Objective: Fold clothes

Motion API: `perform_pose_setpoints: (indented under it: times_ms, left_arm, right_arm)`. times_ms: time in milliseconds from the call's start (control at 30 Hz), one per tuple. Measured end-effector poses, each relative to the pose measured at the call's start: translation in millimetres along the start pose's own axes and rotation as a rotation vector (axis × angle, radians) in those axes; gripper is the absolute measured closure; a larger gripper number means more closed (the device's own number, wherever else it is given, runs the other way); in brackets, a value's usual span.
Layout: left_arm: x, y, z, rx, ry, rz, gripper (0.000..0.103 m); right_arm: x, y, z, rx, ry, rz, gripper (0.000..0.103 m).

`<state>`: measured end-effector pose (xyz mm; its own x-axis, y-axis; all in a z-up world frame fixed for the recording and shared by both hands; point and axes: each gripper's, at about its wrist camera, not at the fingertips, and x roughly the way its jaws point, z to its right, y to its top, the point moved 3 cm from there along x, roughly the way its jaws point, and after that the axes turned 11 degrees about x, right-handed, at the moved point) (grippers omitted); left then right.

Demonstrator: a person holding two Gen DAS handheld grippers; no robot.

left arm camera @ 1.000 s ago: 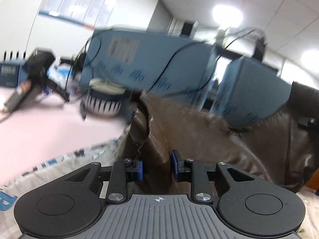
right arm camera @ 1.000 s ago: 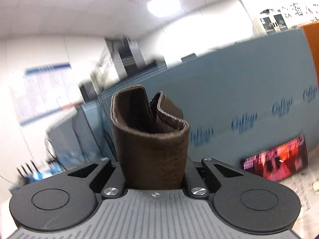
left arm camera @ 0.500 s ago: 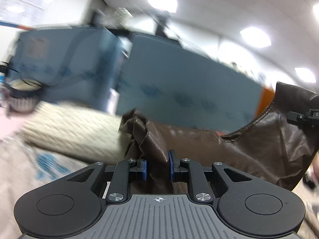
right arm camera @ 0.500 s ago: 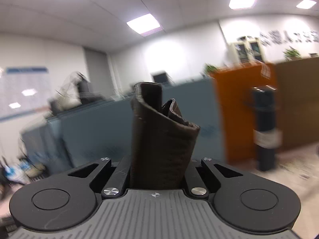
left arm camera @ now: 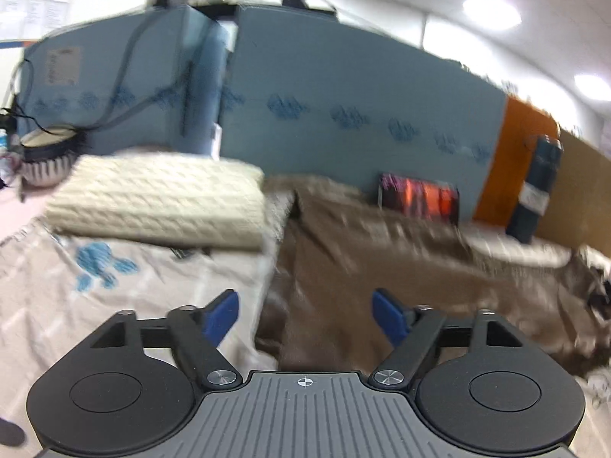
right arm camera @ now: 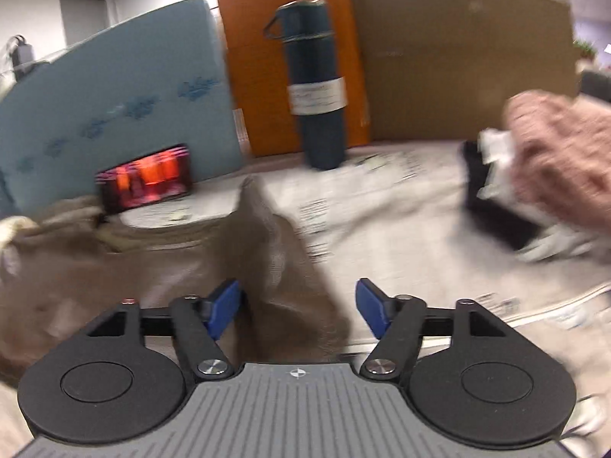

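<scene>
Both tongs spread, holding nothing: left gripper (left arm camera: 305, 315), right gripper (right arm camera: 298, 307); brown garment (left arm camera: 382, 252) lies mid-frame on cloth; judged between folds; next, re-pinch an edge.

On the far side of my work surface I see a dark blue flask (right arm camera: 315, 84) standing upright against an orange panel (right arm camera: 259, 76) — a glowing phone screen (right arm camera: 147, 180) leans on the blue partition (left arm camera: 343, 87). A patterned cloth (left arm camera: 114, 286) covers the surface.
</scene>
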<state>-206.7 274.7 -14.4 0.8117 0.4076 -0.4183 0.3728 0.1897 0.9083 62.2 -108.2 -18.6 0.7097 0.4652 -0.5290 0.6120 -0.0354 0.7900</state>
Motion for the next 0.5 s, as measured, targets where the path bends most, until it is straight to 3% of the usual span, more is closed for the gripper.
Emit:
perform_pose_setpoints:
  times_ms: [100, 200, 367, 500]
  left_arm:
    - [2.1, 18.3, -11.8, -0.062, -0.044, 0.037, 0.010]
    - [21.1, 37.5, -22.9, -0.149, -0.174, 0.038, 0.008]
    - [71.8, 55.0, -34.3, -0.267, -0.253, -0.033, 0.007]
    - [107.8, 59.8, -37.9, -0.337, -0.322, -0.089, 0.007]
  right_arm:
    - [-8.9, 11.2, 16.6, 0.042, 0.033, 0.018, 0.026]
    - [-13.3, 24.7, 21.9, 0.082, 0.088, 0.043, 0.025]
    - [-4.3, 44.1, 9.4, 0.084, 0.217, 0.019, 0.018]
    - [21.0, 54.1, -7.1, 0.065, 0.236, -0.038, 0.016]
